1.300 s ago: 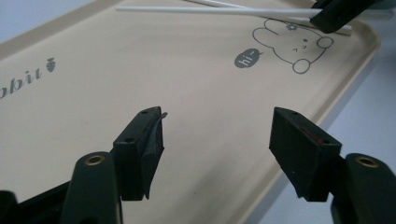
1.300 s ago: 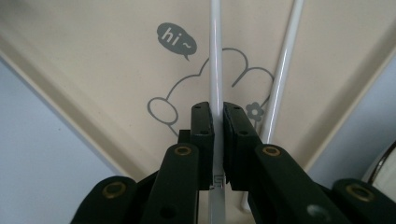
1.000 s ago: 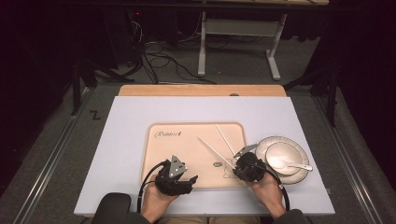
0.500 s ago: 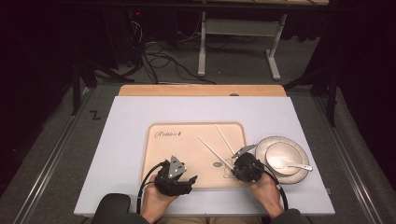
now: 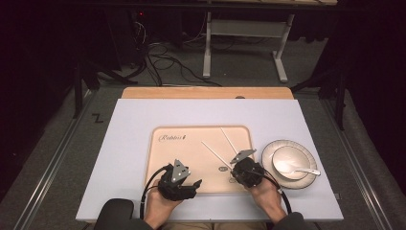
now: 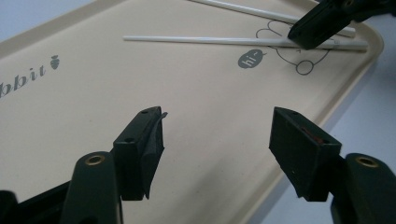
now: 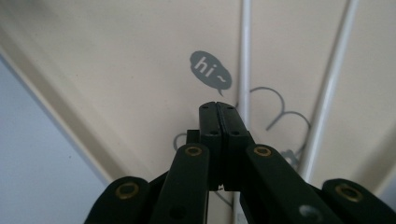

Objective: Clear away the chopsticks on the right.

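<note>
Chopstick (image 7: 244,56) on tray (image 5: 163,163) at tips of closed right tongs (image 7: 218,109); left tongs (image 6: 217,135) wide, empty.

A fixed overhead camera looks forward and down across the whole table (image 5: 134,143) from the person's side. Two more ride the grippers, skimming close over the beige tray (image 5: 191,158). Both close views share the white chopsticks (image 6: 243,41) and the tray's "hi" speech bubble (image 7: 210,70).
</note>
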`<state>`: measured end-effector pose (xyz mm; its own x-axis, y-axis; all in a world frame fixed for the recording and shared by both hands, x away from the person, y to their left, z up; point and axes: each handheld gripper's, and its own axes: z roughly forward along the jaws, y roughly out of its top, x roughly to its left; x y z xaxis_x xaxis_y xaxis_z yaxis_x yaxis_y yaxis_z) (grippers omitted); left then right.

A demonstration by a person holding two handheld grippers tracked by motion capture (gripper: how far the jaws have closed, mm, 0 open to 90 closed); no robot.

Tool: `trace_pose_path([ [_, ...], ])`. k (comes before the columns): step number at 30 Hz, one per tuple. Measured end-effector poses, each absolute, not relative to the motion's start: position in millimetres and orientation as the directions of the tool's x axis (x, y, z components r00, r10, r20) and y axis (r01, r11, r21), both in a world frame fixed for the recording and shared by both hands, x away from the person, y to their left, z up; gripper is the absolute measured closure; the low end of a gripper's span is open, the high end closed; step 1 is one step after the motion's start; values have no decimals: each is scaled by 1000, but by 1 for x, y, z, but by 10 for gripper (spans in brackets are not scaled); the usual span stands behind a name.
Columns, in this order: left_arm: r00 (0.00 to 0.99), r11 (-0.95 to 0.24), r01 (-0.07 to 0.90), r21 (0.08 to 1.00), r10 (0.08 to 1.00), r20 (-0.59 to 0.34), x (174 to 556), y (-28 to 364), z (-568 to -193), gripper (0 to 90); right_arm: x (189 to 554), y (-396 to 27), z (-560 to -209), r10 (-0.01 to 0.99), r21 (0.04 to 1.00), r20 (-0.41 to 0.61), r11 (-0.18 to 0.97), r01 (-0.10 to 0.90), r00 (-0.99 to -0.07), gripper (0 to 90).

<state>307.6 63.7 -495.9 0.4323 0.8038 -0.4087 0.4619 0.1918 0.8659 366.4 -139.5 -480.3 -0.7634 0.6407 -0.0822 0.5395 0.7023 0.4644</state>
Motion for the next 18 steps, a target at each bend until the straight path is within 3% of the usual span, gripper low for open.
trace_pose_path([
  [18,424,202,462,864,805,-415,306,65,-496,354,388,-148,-488,693,448,-137,681,579,-708,900],
])
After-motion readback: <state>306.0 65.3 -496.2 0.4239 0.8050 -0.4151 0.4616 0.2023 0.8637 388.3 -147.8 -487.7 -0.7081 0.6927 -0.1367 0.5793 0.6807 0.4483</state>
